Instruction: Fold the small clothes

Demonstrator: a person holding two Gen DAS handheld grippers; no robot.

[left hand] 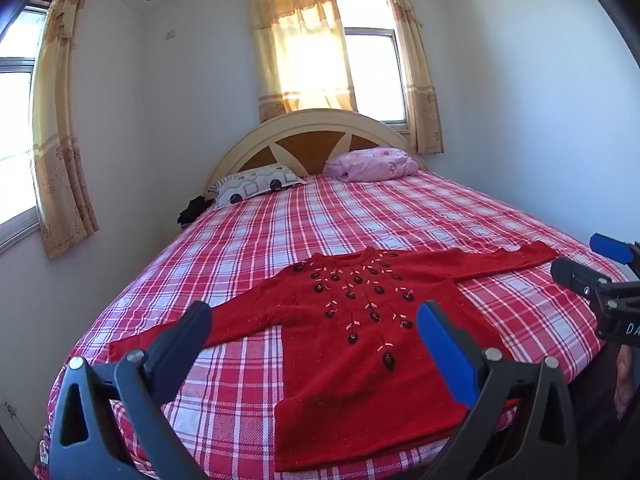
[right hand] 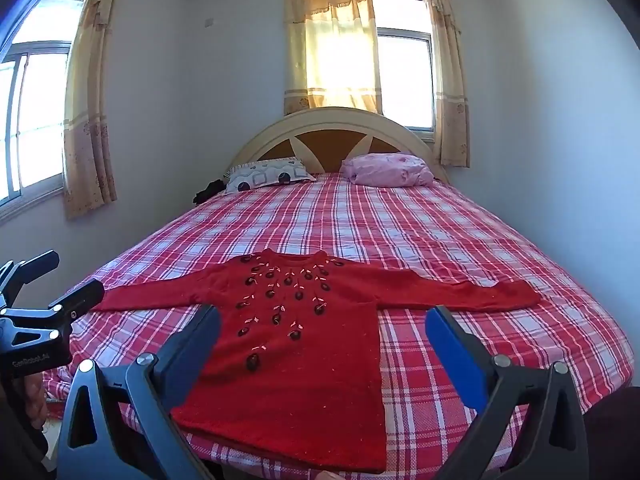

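A small red knitted sweater [left hand: 360,344] with dark embroidered flowers lies flat, front up, sleeves spread wide, near the foot of the bed; it also shows in the right wrist view [right hand: 296,344]. My left gripper [left hand: 316,320] is open and empty, held above the sweater's lower left part. My right gripper [right hand: 324,324] is open and empty, held above the sweater's lower right part. The right gripper also shows at the right edge of the left wrist view [left hand: 592,264], and the left gripper at the left edge of the right wrist view [right hand: 60,280].
The bed [left hand: 400,216] has a red and white plaid sheet. A patterned pillow [left hand: 256,184] and a pink bundle [left hand: 372,164] lie at the headboard [left hand: 316,136]. Walls, windows and curtains surround the bed. A dark item [left hand: 194,208] sits left of the pillow.
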